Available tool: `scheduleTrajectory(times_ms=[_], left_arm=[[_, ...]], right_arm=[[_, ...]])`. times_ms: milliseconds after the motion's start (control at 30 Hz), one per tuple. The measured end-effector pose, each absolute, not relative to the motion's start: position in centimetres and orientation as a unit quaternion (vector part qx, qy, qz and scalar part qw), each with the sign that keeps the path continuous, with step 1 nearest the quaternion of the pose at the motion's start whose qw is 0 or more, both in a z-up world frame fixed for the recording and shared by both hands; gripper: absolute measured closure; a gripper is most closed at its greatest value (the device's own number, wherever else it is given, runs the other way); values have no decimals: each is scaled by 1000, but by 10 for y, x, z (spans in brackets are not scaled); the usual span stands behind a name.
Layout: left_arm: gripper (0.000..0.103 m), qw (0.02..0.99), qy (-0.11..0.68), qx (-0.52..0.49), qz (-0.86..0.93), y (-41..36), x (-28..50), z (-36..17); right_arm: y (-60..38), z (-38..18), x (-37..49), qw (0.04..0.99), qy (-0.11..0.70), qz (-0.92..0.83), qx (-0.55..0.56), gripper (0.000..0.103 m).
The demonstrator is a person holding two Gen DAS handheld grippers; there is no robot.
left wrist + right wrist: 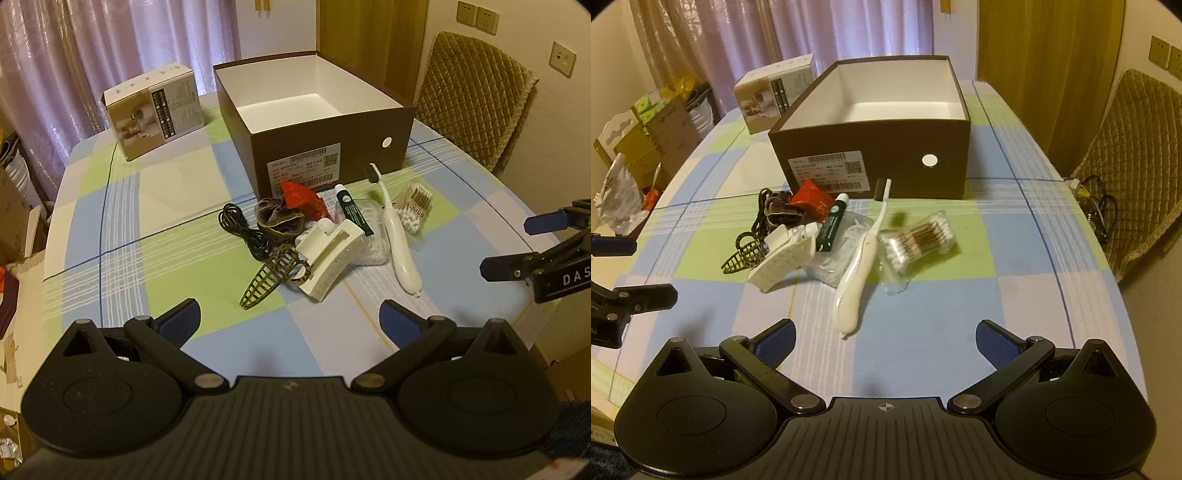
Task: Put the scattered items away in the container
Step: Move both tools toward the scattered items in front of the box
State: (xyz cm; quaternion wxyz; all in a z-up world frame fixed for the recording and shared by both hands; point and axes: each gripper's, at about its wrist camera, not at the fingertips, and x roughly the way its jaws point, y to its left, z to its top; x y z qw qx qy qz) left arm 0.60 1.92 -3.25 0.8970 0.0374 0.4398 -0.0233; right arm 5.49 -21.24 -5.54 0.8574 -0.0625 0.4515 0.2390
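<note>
Brown cardboard forms the open box (332, 155) at the back of the desk (166, 229), and we see its white inside holding nothing. Just in front of its labelled wall lies the scattered pile: a black cable (243, 230), a dark scrunchie (275, 218), a red packet (303, 197), a small green tube (354, 214), a white hair clip (332, 258) and a patterned brown hair clip (275, 275) touching it. Beside these we find a white toothbrush (862, 258) with its dark bristles near the box, and a bag of cotton swabs (918, 240) just to its right. A smaller printed box (155, 110) stands apart at the back left. Our left gripper (290, 317) and right gripper (884, 341) hover above the near desk edge, fingers (777, 341) spread wide and holding nothing.
</note>
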Motion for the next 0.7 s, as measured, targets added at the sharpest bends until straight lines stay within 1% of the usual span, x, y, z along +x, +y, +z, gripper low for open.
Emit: scheduleTrajectory(times_ms=[167,267,400,600,700], left_arm=[[4,896,443,32,-24,22,14,-40],[5,894,447,29,-27,25,21,-45],[7,891,452,27,-28,31,31,-52],[15,886,461,14,-53,41,50,-66],[25,881,467,7,-70,49,61,-75]], right_arm=[[-215,-63,62,856,455,239,-58,3],[-216,-67,68,855,457,239,-59,7],[-220,-73,76,853,463,234,-57,8],[-225,-81,89,848,476,225,-57,8],[-225,-84,94,845,481,225,-57,8]])
